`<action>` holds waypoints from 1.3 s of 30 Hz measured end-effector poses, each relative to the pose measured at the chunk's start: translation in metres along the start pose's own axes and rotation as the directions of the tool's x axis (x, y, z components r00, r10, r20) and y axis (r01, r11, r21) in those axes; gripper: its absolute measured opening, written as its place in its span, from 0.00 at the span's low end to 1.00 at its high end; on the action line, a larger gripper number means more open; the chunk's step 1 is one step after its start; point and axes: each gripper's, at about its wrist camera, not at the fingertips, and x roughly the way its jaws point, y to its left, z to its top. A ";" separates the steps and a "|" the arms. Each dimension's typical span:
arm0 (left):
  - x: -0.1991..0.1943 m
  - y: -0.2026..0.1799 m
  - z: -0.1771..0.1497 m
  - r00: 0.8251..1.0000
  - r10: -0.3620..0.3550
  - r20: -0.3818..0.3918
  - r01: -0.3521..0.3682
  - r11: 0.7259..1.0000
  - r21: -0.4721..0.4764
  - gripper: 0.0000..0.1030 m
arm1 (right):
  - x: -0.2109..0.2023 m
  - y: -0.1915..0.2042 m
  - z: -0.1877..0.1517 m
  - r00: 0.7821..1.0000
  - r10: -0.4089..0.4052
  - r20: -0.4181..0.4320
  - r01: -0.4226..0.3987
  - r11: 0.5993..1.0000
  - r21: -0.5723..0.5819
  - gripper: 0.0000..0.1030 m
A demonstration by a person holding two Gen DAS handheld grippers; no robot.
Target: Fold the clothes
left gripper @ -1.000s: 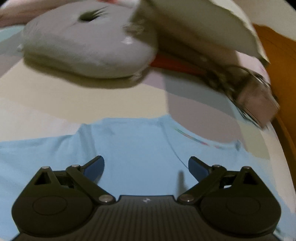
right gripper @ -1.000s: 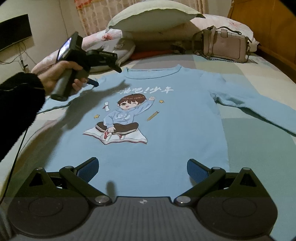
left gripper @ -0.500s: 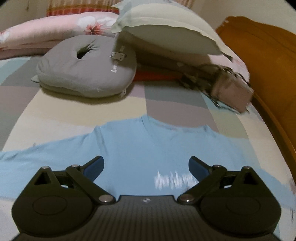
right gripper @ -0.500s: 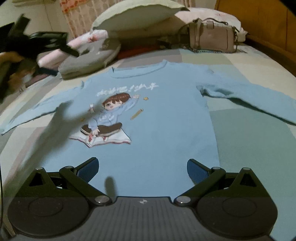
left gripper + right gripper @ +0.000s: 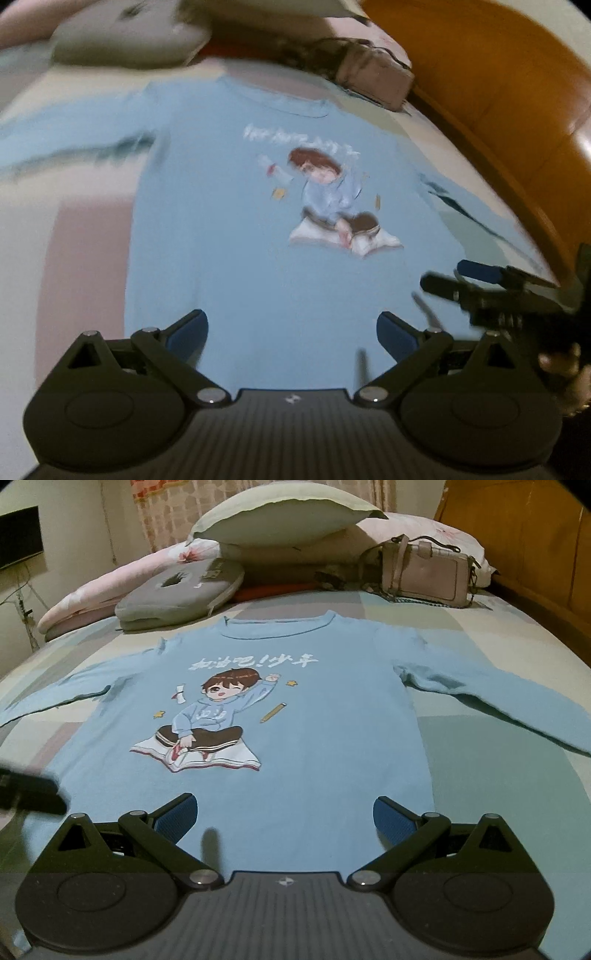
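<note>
A light blue long-sleeved shirt (image 5: 332, 716) with a cartoon print lies flat and face up on the bed, sleeves spread to both sides, collar toward the pillows. My right gripper (image 5: 282, 818) hovers open over the shirt's lower hem with nothing between its blue pads. In the blurred left wrist view the same shirt (image 5: 229, 221) fills the middle, and my left gripper (image 5: 291, 334) is open above its lower left part. The right gripper (image 5: 480, 284) shows at the right edge of that view, held in a hand. The left gripper's dark body (image 5: 29, 788) pokes in at the left edge.
A checked bed sheet (image 5: 498, 782) lies under the shirt. At the head of the bed sit a grey ring cushion (image 5: 177, 590), a green pillow (image 5: 280, 515), a pink floral quilt (image 5: 96, 587) and a pink handbag (image 5: 428, 572). An orange wooden headboard (image 5: 491, 92) bounds the right side.
My left gripper has swung from near the collar down toward the hem and now faces the whole shirt. The right gripper stays over the hem. Both remain open.
</note>
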 end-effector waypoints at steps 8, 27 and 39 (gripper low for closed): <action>-0.048 -0.006 -0.022 0.999 0.026 0.022 -0.026 0.999 0.036 0.95 | 0.002 -0.005 0.000 1.000 0.015 -0.018 -0.015 0.999 0.037 1.00; -0.054 -0.044 -0.035 0.977 0.174 0.125 -0.203 0.939 0.278 0.96 | -0.012 0.010 0.001 0.999 0.046 -0.005 -0.046 0.996 -0.072 1.00; 0.031 -0.040 -0.028 0.960 0.206 0.189 -0.258 0.914 0.312 0.97 | -0.076 0.075 -0.084 0.995 -0.034 0.098 0.068 0.928 -0.365 1.00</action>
